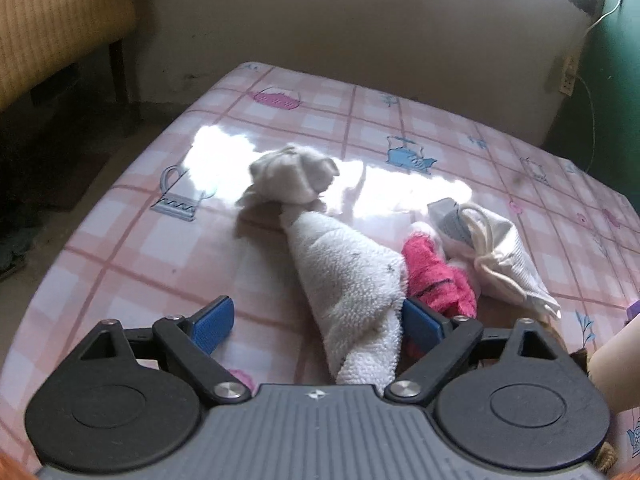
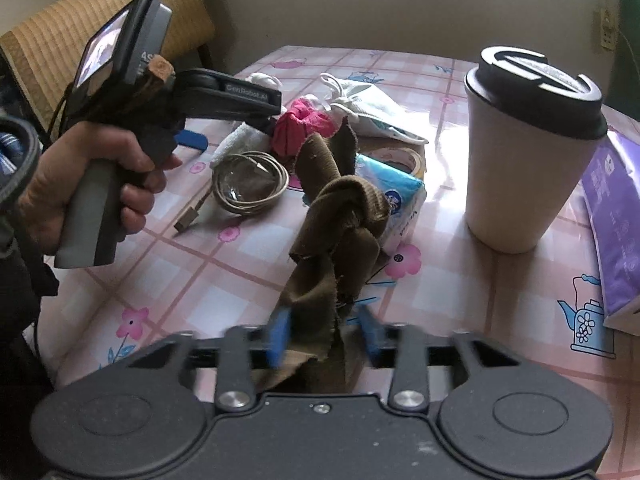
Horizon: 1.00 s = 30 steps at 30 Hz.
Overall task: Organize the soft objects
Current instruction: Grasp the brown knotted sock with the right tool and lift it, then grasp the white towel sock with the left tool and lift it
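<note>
My left gripper [image 1: 318, 320] is open, its blue pads wide apart. A white knotted towel [image 1: 348, 276] lies between the jaws, resting against the right pad, its grey knotted end [image 1: 294, 178] farther out on the table. A pink cloth [image 1: 434, 276] and a white drawstring pouch [image 1: 500, 256] lie just right of it. My right gripper [image 2: 324, 338] has its blurred pads close around a brown knotted cloth [image 2: 340, 224], which hangs up over the table. The left gripper [image 2: 236, 100] also shows in the right wrist view, above the towel [image 2: 236, 142].
The table [image 1: 132, 248] has a pink checked cover. In the right wrist view stand a white lidded cup [image 2: 524, 152], a purple packet [image 2: 616, 220], a tissue pack [image 2: 400, 200], a tape roll [image 2: 400, 158] and a coiled cable [image 2: 248, 184]. A wicker chair [image 1: 52, 28] stands at the back left.
</note>
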### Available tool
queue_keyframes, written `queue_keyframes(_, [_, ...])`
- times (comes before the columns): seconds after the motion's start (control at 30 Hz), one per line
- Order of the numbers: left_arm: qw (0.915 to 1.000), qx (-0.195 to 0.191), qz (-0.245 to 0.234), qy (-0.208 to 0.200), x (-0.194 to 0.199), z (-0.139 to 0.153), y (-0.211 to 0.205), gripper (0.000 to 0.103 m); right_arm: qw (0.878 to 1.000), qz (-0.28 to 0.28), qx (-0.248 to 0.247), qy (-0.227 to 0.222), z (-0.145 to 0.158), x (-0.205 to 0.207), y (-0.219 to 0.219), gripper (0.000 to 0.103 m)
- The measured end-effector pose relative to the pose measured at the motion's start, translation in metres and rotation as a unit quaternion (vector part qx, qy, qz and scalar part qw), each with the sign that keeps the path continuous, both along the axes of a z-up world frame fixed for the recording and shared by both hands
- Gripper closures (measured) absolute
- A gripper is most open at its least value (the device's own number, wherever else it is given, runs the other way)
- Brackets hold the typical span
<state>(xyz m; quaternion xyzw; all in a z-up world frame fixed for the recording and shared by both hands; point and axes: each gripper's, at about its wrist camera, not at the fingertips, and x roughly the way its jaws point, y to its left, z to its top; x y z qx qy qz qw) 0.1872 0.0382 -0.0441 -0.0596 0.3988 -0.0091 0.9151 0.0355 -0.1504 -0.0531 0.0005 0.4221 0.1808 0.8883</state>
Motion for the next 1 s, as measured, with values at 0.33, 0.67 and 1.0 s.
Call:
queue_keyframes(0.33, [0.9994,-0.021,-0.025,-0.012,-0.036,0.02,0.003,0.069,1.0,-0.008,0.009,-0.011,0.008,0.004,-0.004,0.024])
queue_keyframes(0.67, [0.9992,0.009,-0.028,-0.027,-0.123,0.043,0.012,0.068,1.0,-0.02,0.013,-0.003,0.002,0.031,0.008,0.021])
queue_keyframes(1.0, [0.9993,-0.001,-0.008,-0.036,-0.149,0.053,0.011,0.069,0.999,-0.025,0.008,-0.044,0.026,0.014,0.005,0.065])
